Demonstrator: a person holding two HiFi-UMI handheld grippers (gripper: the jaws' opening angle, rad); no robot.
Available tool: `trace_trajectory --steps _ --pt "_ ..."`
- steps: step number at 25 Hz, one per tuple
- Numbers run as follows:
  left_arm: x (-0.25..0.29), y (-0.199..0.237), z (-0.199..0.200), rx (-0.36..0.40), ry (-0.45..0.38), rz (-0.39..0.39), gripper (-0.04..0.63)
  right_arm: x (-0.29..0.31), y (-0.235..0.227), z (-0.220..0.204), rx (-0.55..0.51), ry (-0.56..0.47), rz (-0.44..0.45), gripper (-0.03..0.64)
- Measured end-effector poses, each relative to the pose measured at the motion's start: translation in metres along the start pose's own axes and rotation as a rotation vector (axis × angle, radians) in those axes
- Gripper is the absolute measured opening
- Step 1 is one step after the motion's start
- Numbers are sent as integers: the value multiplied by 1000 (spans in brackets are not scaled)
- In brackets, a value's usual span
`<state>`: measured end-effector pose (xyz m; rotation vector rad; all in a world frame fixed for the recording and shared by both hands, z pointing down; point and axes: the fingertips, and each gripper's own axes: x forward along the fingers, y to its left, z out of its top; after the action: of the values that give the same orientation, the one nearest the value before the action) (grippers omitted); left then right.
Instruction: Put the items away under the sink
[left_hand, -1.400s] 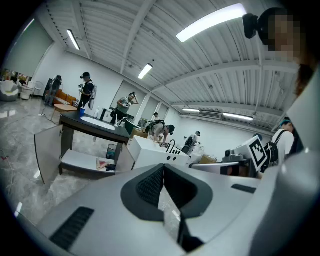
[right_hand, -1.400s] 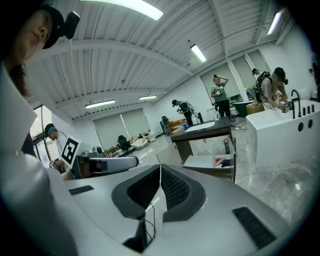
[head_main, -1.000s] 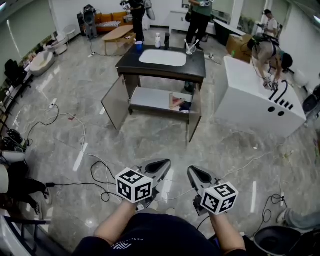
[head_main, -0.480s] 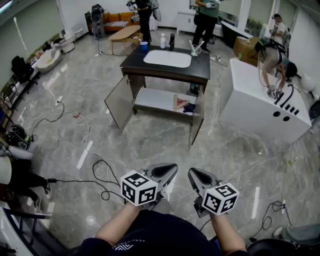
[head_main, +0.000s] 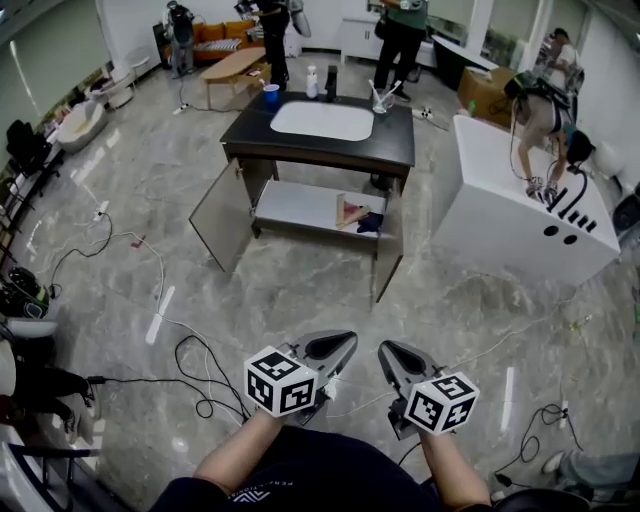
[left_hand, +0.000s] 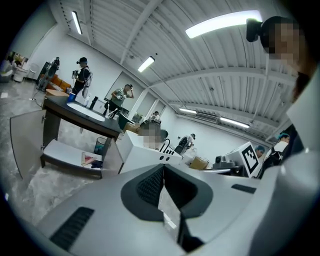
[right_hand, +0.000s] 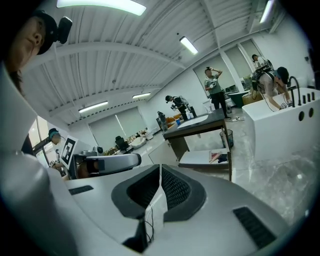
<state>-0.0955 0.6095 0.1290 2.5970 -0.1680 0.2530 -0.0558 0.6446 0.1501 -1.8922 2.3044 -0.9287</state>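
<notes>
Left gripper (head_main: 338, 346) and right gripper (head_main: 392, 352) sit side by side at 6 o'clock, both clenched on nothing. Well apart at 12 o'clock, a blue cup (head_main: 271, 93), white bottle (head_main: 312, 82) and dark bottle (head_main: 331, 83) stand on the sink worktop (head_main: 392, 146), cabinet doors open, with a few items on the shelf (head_main: 295, 204) beneath

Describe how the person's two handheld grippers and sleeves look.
Both the left gripper and right gripper are light grey plastic shells tapering to a point, with dark ribbed pads in a dark oval recess. Each carries a white cube with black square markers. The person wears a dark top; forearms bare.
</notes>
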Motion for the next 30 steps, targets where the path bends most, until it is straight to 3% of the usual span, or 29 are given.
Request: trace_trajectory --steps 12,19,30 --pt "22 113 78 5 11 27 9 112 -29 70 -13 11 -5 38" --pt "26 169 98 -3 28 37 9 164 -39 100 -36 0 -17 38" --pt "55 210 132 -29 -7 75 9 207 -76 139 -62 33 3 38"
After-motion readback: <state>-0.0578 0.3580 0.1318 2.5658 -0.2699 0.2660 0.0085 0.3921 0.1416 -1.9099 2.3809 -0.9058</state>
